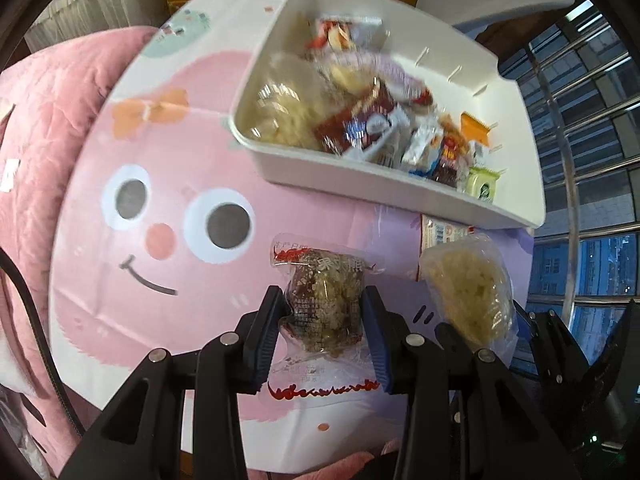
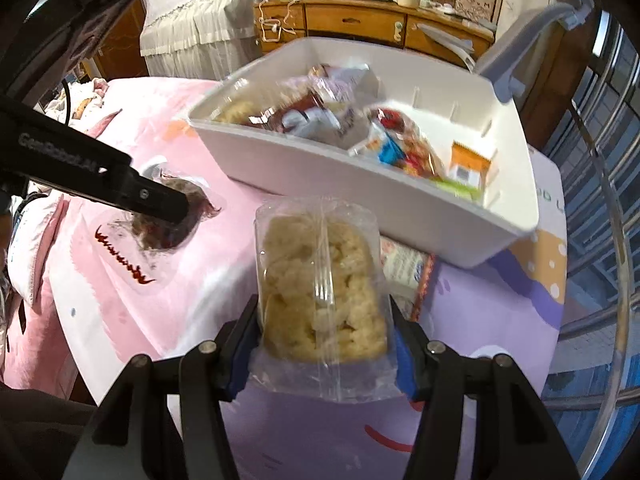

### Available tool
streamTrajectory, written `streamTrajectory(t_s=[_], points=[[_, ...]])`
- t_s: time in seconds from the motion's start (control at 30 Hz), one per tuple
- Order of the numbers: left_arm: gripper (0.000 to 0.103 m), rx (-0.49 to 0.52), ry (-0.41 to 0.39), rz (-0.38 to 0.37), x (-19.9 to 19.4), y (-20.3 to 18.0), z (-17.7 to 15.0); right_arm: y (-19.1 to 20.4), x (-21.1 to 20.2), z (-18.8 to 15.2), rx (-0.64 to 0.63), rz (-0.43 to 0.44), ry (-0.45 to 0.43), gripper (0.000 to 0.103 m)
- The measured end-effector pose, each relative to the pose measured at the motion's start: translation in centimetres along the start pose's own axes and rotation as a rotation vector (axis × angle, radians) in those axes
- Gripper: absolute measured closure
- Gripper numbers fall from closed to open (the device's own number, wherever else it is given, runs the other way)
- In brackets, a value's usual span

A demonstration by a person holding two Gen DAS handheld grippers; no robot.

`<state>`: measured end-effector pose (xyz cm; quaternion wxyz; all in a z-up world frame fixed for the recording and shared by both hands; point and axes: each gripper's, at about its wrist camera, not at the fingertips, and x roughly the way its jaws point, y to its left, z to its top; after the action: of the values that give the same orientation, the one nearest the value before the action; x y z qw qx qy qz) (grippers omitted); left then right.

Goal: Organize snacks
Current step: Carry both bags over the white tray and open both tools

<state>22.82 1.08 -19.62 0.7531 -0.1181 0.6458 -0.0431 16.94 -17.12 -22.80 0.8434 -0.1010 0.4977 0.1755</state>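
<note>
wooden dresser (image 2: 372, 20); pink quilt (image 1: 44, 120)

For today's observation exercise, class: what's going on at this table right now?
A person is sorting snacks with two handheld grippers. The left gripper is clamped on a dark brown wrapped snack, the right gripper on a pale yellow puffed snack. Ahead sits a white bin already holding assorted packets. One flat packet lies on the cartoon tablecloth beside it.

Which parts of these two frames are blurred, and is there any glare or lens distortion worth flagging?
Left wrist view: the white bin and its snacks are smeared, while the brown snack in the left tool is sharp. Right wrist view: the bin is smeared too, with glare on the pale snack's wrapper. Both views bow straight edges.
</note>
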Motion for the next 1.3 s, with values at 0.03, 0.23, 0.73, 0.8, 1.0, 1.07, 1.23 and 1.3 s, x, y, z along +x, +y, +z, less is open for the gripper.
streamTrajectory(t_s=[0.03, 0.23, 0.73, 0.8, 1.0, 1.07, 1.23, 1.3], points=[[0.064, 0.004, -0.005, -0.001, -0.5, 0.1, 0.1, 0.2, -0.3, 0.5, -0.001, -0.002, -0.01, 0.046], [0.064, 0.058, -0.059, -0.013, -4.3, -0.1, 2.1, 0.7, -2.0, 3.2, 0.009, -0.019, -0.061, 0.046], [0.064, 0.227, -0.152, -0.084, -8.0, -3.6, 9.7, -2.3, -4.4, 10.1, 0.063, -0.161, -0.198, 0.046], [0.064, 0.249, -0.159, -0.094, -8.0, -4.4, 10.9, -2.8, -4.2, 10.9, 0.063, -0.181, -0.206, 0.051], [0.062, 0.304, -0.182, -0.143, -7.5, -6.4, 13.5, -3.9, -3.7, 12.2, 0.118, -0.226, -0.205, 0.052], [0.052, 0.323, -0.192, -0.16, -7.6, -7.0, 14.0, -4.4, -3.7, 12.3, 0.148, -0.233, -0.203, 0.052], [0.035, 0.366, -0.21, -0.194, -7.7, -8.3, 14.0, -5.4, -4.0, 11.6, 0.211, -0.239, -0.181, 0.052], [0.035, 0.373, -0.196, -0.198, -7.5, -8.6, 13.8, -5.8, -4.1, 11.1, 0.244, -0.241, -0.164, 0.052]])
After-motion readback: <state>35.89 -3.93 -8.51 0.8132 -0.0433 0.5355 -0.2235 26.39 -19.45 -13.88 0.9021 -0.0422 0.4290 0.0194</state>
